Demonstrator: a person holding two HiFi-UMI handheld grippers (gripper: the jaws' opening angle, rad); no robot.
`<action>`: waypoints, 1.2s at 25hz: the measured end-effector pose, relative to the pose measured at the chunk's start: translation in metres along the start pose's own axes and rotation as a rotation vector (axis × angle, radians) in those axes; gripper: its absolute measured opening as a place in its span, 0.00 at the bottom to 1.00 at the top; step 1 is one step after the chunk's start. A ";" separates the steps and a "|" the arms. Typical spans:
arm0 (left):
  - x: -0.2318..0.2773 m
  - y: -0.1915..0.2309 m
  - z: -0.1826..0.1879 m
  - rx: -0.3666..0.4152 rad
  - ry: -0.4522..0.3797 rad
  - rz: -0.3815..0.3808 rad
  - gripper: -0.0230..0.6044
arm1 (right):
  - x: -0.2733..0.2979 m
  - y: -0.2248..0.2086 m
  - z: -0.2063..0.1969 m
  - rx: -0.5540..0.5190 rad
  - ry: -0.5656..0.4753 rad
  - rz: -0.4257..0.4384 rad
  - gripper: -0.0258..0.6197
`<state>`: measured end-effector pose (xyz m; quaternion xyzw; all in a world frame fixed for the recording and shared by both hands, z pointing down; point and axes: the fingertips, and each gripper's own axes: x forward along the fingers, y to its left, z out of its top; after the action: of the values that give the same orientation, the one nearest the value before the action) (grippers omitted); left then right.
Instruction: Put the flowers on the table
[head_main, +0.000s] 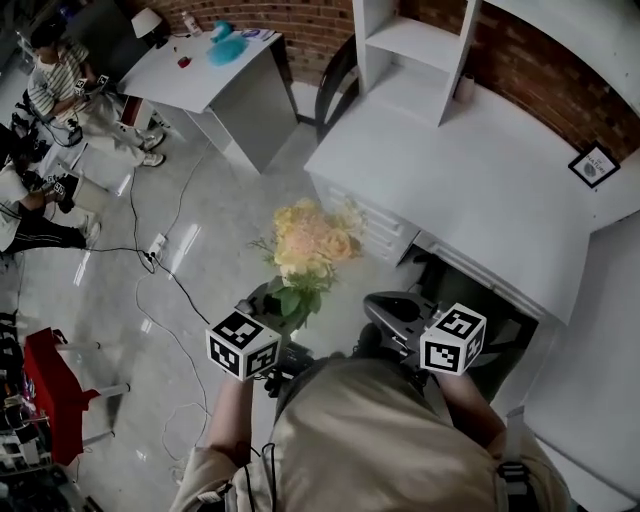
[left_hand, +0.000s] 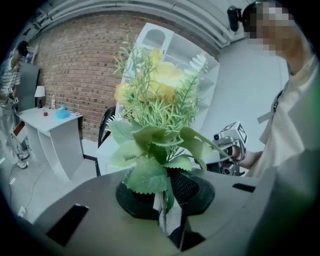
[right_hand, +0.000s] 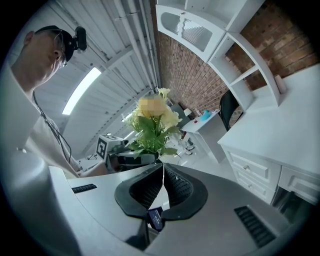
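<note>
Your left gripper (head_main: 272, 302) has the flowers (head_main: 310, 242). In the left gripper view its jaws (left_hand: 164, 196) stand a little apart and pinch the thin green stem between the black ribbed pads (left_hand: 186, 186). The bunch stands nearly upright above them.

The flowers (left_hand: 156, 95) are one bouquet. Pale yellow and peach rose heads sit packed at the top, with feathery green sprigs poking out around them. Broad saw-edged leaves spread low down, just above the jaws. From your head view the bouquet hangs over the grey floor (head_main: 210, 270), near the desk (head_main: 480, 180) but short of it. The desk's front edge lies at 3 o'clock from the blooms and its bare top at 2 o'clock. A white shelf unit (head_main: 415, 55) stands on the desk at 1 o'clock.

Your right gripper (head_main: 397, 310) is at 4 o'clock from the bouquet, just beside the left one. In the right gripper view its jaws (right_hand: 163, 186) are pressed together with nothing between them, and the flowers (right_hand: 150, 134) show beyond at 11 o'clock.

Each gripper's cube carries black-and-white square markers, patterns and not letters. A small dark frame (head_main: 594, 165) leans at the desk's far right. Its print is too small to read.
</note>
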<state>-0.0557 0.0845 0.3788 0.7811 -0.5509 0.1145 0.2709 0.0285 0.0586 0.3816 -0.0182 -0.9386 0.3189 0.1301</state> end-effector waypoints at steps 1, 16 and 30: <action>0.002 0.000 0.004 0.005 0.001 0.008 0.12 | 0.001 -0.002 0.000 0.000 0.007 0.010 0.08; 0.052 0.008 0.036 0.086 0.069 0.006 0.12 | -0.028 -0.035 0.016 0.007 -0.060 -0.030 0.08; 0.093 0.040 0.037 0.155 0.121 0.014 0.12 | -0.039 -0.072 0.026 0.044 -0.106 -0.164 0.08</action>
<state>-0.0625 -0.0201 0.4041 0.7874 -0.5286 0.2056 0.2415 0.0628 -0.0186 0.3964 0.0785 -0.9352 0.3283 0.1065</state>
